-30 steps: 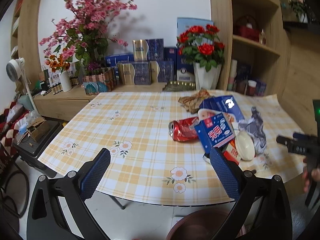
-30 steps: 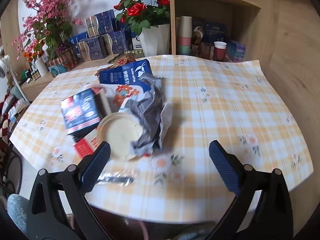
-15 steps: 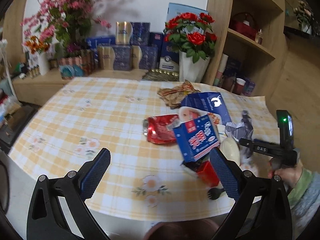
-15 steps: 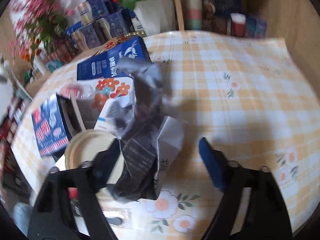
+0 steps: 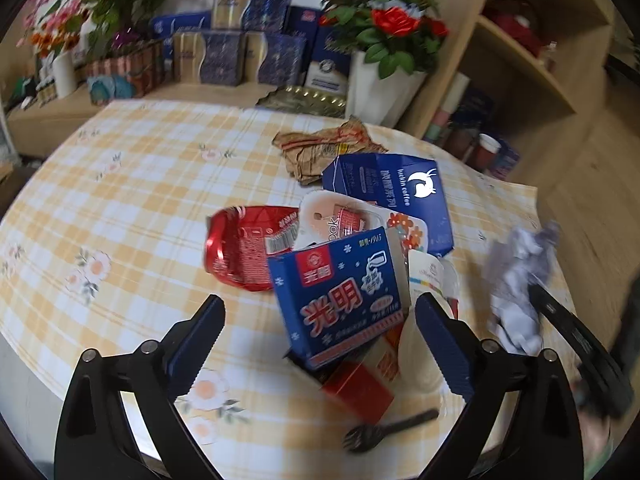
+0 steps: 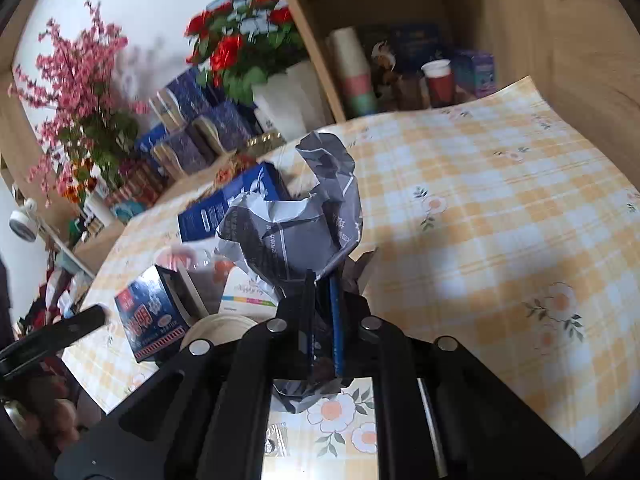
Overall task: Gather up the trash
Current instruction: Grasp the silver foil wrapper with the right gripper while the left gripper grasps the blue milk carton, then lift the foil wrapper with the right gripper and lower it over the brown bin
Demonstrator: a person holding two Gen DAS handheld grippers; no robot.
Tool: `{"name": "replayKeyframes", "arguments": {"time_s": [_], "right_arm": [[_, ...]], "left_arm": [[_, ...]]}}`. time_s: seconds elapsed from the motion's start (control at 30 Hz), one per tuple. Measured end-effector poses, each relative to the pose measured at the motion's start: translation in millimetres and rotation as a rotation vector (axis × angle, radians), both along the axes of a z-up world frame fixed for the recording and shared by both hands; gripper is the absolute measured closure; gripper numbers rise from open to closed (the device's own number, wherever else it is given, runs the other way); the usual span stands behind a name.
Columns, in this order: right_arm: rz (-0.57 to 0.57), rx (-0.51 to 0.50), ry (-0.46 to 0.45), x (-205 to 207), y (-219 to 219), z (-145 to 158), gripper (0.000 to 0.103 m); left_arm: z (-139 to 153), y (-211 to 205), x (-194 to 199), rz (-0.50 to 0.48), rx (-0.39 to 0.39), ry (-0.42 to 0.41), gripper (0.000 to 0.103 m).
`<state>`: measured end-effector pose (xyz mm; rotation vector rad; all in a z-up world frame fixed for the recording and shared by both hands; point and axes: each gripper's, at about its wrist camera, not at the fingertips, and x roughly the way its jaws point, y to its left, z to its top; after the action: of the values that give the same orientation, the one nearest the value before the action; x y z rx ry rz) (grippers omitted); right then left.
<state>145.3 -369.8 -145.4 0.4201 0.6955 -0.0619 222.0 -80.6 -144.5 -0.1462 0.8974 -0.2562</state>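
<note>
A heap of trash lies on the yellow checked tablecloth (image 5: 132, 216). My right gripper (image 6: 322, 284) is shut on a crumpled grey paper wrapper (image 6: 292, 224), which stands up between its pads; the left wrist view shows that wrapper (image 5: 518, 280) blurred at the right. My left gripper (image 5: 320, 320) is open, its fingers either side of a blue milk carton (image 5: 340, 300). Around the carton lie a crushed red can (image 5: 240, 252), a white food tray (image 5: 344, 220), a blue coffee box (image 5: 400, 192), a brown paper bag (image 5: 324, 148), a red packet (image 5: 356, 388) and a black plastic fork (image 5: 384, 428).
A white vase of red roses (image 5: 384, 72) and stacked blue boxes (image 5: 240, 52) stand behind the table. Wooden shelves (image 5: 532, 64) with cups rise at the right. A round cream lid (image 6: 224, 330) lies near the table's front edge.
My right gripper went from wide open to shut on the grey wrapper and lifted it upright. My left gripper moved in over the table towards the blue carton.
</note>
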Motion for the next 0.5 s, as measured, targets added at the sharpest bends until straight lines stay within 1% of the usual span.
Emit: {"name": "replayKeyframes", "arguments": {"time_s": [0.07,0.13,0.3,0.5], "right_arm": [[-0.002,0.009,-0.019,-7,-2,4,0.093],[0.004,0.008,-0.03,-13,-3,5,0.093],[0.012,0.015,-0.035,-23,-10,3,0.093],[-0.009,0.049,-0.036,-31,-21,-3,0.093]], "left_arm": [[-7,-6,9,0.04,-0.003,0.033,0.007],[-13,-11,16,0.081,-0.022,0.058,0.007],[-19,-24,26,0.154,-0.028,0.092,0.006],[-24,-29,35,0.222,0.004,0.109,0.006]]}}
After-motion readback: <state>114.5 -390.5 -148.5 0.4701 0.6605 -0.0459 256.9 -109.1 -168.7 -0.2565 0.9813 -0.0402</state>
